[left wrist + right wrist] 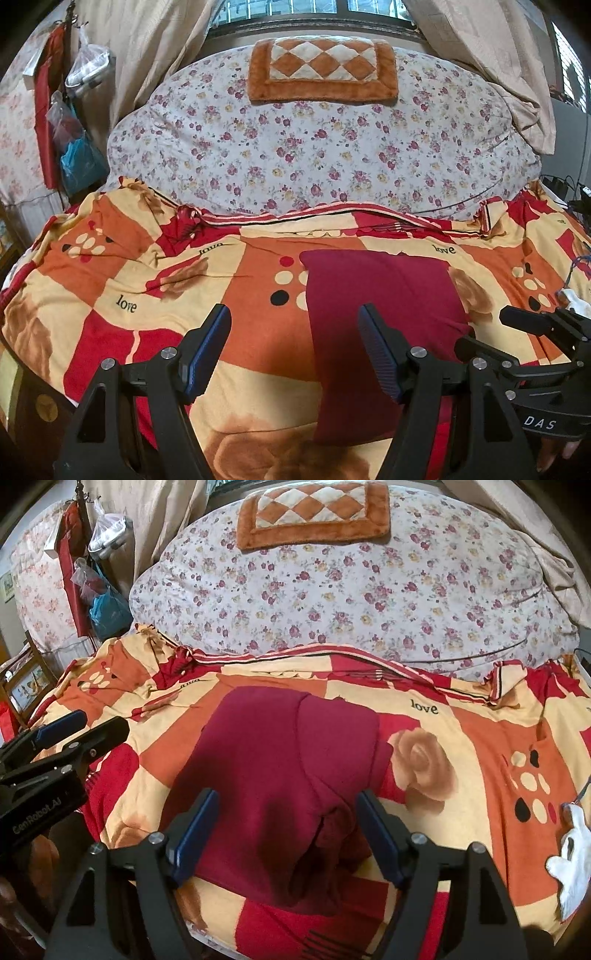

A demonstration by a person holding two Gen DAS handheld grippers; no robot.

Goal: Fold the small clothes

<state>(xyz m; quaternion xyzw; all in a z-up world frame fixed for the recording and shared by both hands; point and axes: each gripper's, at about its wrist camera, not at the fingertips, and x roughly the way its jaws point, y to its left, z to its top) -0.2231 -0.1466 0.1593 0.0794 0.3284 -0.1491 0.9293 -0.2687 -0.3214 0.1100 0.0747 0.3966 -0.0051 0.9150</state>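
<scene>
A dark red garment (380,314) lies folded into a rough rectangle on the orange, red and cream quilt (129,280). My left gripper (293,314) hangs open over the garment's left edge with nothing between its blue pads. In the right wrist view the garment (277,760) shows a bunched fold near its front edge. My right gripper (287,795) stands open above that part, and its pads do not press on the cloth. Each gripper shows in the other's view: the right gripper (484,330) at the right, the left gripper (103,722) at the left.
Behind the quilt is a bulky floral duvet (314,147) with an orange checked cushion (321,68) on top. A white cloth (572,856) lies at the quilt's right edge. Plastic bags (77,122) hang at the left, by curtains (147,48) and a window.
</scene>
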